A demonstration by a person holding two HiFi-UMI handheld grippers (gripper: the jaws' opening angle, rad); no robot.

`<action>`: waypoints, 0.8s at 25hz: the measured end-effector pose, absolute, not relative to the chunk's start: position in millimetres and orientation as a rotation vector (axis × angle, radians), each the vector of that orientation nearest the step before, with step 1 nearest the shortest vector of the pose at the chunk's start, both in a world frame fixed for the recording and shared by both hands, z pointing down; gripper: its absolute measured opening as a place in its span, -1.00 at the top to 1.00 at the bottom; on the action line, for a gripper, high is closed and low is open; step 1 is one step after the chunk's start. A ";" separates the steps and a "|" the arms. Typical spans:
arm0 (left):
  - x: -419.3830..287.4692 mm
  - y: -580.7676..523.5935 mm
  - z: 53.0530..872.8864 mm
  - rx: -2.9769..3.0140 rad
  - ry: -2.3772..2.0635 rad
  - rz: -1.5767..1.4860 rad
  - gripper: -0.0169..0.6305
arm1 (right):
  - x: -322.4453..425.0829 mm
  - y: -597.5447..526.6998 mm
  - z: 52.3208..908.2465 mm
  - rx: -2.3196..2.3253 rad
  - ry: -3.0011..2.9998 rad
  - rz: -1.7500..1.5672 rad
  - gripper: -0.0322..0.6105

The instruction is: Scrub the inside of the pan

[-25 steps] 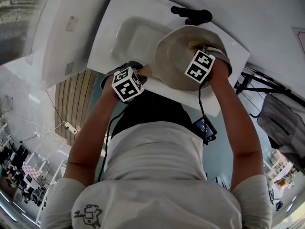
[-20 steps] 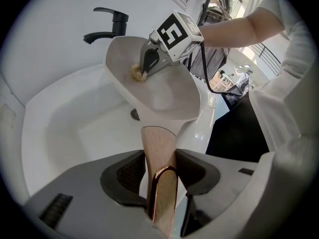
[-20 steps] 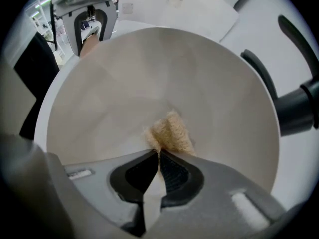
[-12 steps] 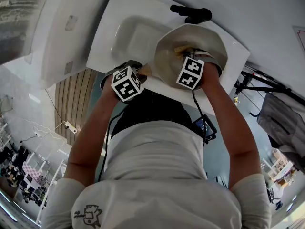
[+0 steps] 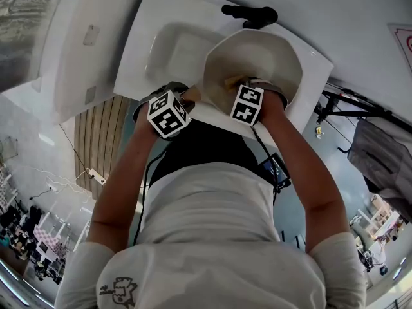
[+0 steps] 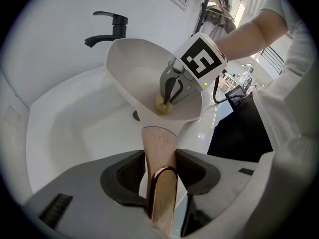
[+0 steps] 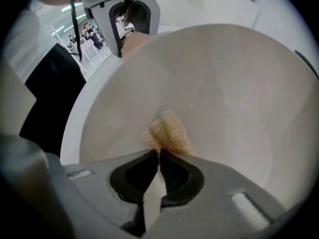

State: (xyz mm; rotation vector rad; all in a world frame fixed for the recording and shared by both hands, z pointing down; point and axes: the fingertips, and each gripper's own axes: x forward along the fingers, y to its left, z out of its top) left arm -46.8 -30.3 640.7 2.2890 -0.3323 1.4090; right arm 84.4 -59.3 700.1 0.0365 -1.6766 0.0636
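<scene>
1. Cream-white inside and out, the pan [image 5: 270,53] hangs tilted over the right end of a white sink [image 5: 168,49]. A black tap [image 5: 248,15] stands at the sink's back edge, just behind the pan.
2. The left gripper [image 6: 159,164] is clamped on the pan's wooden handle [image 6: 157,142], both pads pressing its sides. It holds the pan up off the sink.
3. The right gripper [image 7: 158,156] has its jaws pinched together on a yellow sponge [image 7: 168,129]. The sponge is pressed onto the pan's inside, close to the rim on the handle side.
4. Scrubbing looks well under way. The sponge is in contact with the pan, and the inside shows no obvious stains or suds. How much has already been covered cannot be told. The far wall and the rest of the rim probably still need passes.
5. Compared with a second ago, the right gripper and sponge have swept from the far right of the pan's inside to the near, handle-side edge. The left gripper keeps its grip in the same place.
</scene>
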 end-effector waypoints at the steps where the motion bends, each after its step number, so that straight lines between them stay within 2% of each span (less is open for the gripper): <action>1: -46.8 -30.3 640.5 2.290 -0.336 1.404 0.37 | 83.4 -55.3 701.1 0.028 -1.682 0.090 0.85; 15: -49.3 -31.2 628.5 2.351 -0.402 1.409 0.37 | 83.6 -35.4 691.1 0.070 -1.738 0.542 0.84; 20: -53.0 -34.4 613.3 2.378 -0.428 1.417 0.37 | 91.6 -33.8 674.5 0.123 -1.741 0.582 0.84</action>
